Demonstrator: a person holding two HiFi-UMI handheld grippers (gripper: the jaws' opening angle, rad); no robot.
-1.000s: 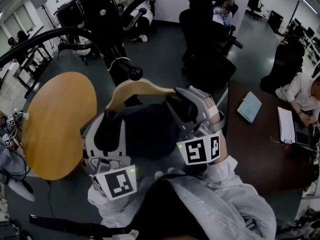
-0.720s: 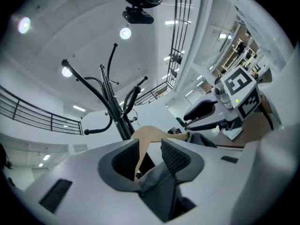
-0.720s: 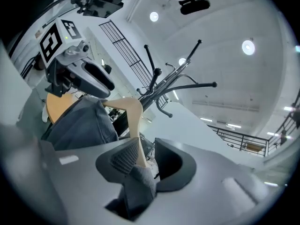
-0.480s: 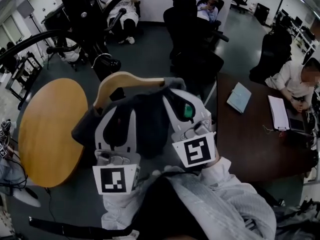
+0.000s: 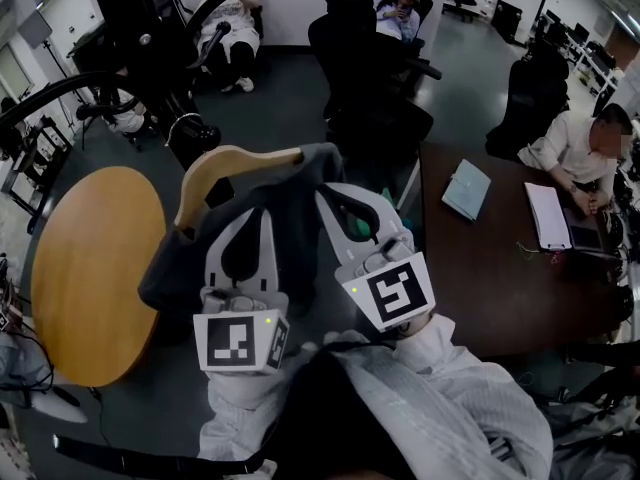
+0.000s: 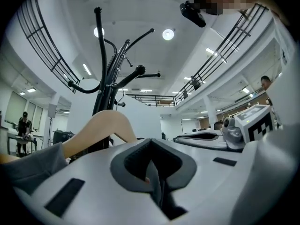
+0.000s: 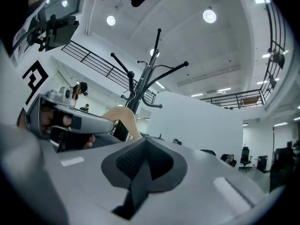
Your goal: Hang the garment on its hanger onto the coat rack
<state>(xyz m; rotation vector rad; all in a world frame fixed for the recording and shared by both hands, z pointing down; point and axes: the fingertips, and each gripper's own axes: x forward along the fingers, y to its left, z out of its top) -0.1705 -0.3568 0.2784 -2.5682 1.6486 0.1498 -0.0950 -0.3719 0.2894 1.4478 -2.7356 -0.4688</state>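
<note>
A wooden hanger point(image 5: 232, 164) carries a dark grey garment point(image 5: 290, 193), held up in front of me. My left gripper point(image 5: 258, 213) is shut, with a fold of the grey fabric pinched between its pads point(image 6: 151, 172). My right gripper point(image 5: 338, 196) is shut too, and a dark strip of the garment point(image 7: 136, 186) runs out of its closed jaws. The hanger's pale shoulder point(image 6: 101, 128) rises just beyond the left jaws. The black coat rack point(image 5: 135, 38) stands behind and to the left, its curved arms point(image 6: 105, 69) spreading overhead and its pole point(image 7: 145, 78) beyond the right jaws.
A round wooden table point(image 5: 90, 258) lies to the left below the rack. A dark brown table point(image 5: 500, 278) with a notebook point(image 5: 466, 189) and papers is on the right, where a person sits. Black office chairs point(image 5: 370, 88) and seated people are behind.
Both grippers' jaws have closed from wide open onto the garment. The hanger and fabric now sit lower and further left in the head view, with the cloth bunched over the hanger.
</note>
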